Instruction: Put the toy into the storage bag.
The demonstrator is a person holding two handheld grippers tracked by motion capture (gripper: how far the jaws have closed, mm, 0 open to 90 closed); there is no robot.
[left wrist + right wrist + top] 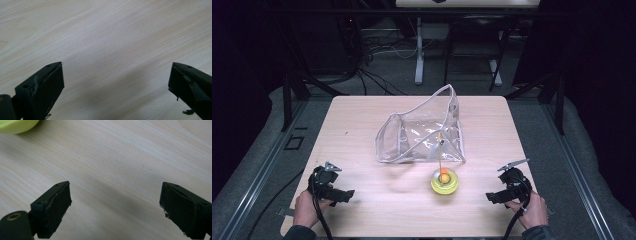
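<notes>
A small yellow-green round toy [444, 182] is set flat on the table, with an orange ball on top and a thin stick standing straight up from it. A see-through plastic bag [422, 131] with grey edges is set just behind it, its mouth held wide open.

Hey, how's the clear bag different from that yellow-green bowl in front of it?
The clear bag is see-through with grey edging, while the yellow-green bowl is opaque. The bag is far larger and slumps unevenly with one corner raised; the bowl is small, round and low. The bowl holds an orange ball with a thin stick; whether the bag holds anything is unclear. Both rest on the table.
</notes>
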